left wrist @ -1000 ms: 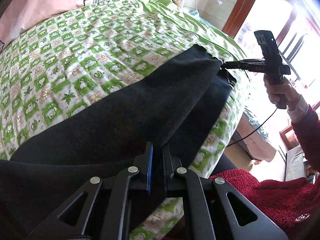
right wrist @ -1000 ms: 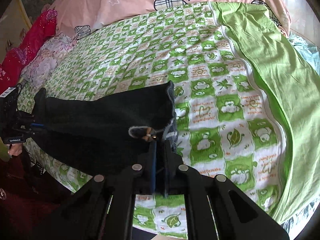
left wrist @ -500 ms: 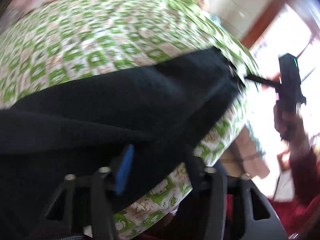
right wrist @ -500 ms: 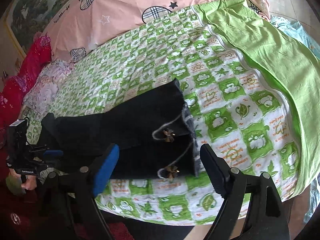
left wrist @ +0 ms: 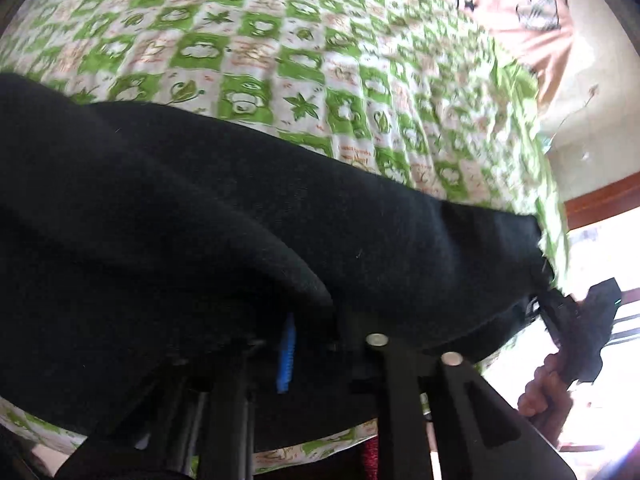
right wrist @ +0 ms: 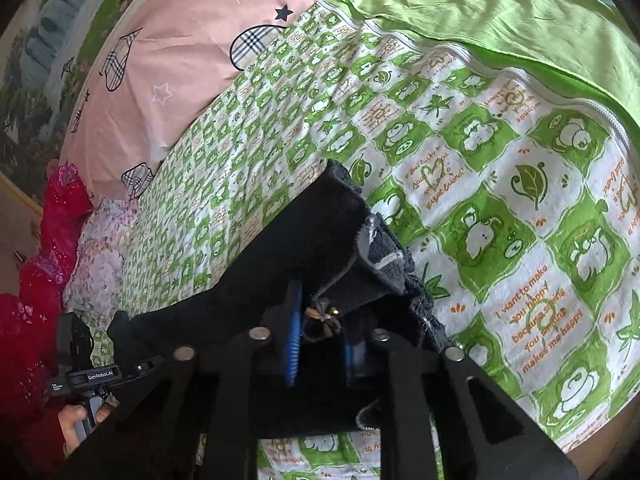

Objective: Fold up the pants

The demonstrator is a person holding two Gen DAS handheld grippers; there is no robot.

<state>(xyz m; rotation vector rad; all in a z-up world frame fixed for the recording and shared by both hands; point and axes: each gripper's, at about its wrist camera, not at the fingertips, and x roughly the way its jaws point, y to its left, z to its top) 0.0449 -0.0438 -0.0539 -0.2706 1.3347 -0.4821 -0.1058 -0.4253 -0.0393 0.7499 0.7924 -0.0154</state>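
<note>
Holding, left view: we see the pants (left wrist: 240, 220) lying across the near edge of the quilt (left wrist: 280, 60), with a thick fold draped over our left gripper (left wrist: 316, 332).
Left claw: one blue pad (left wrist: 286, 354) shows, but the cloth hides the tips, so we cannot tell whether it is clamped or merely under the fold.
Far end: the right gripper (left wrist: 538, 310) meets the other end of the pants at the bed's edge, held by the right hand (left wrist: 544, 396).
Risk, left view: if our left claw has only the top layer, we judge the lower layer could sag or slide off the near edge when we lift.
Blur: this view is smeared, so we trust the fine detail little.
Right view: the hem end (right wrist: 376, 248) lies on the quilt near its edge, its grey lining turned up.
Right claw: narrow, with bunched hem and a small bow (right wrist: 322, 318) between the pads; we judge it clamped on the pants.
Risk, right view: the pinch looks shallow and off-centre, so the hem could slip out or twist, leaving the legs uneven.
Around: the pink sheet (right wrist: 180, 60) and plain green border (right wrist: 500, 12) lie well beyond the pants.
In the way: nothing lies on the quilt beside the pants; the red clothes (right wrist: 44, 280) and floral pillow (right wrist: 100, 264) sit near the left gripper's end and could crowd it.
</note>
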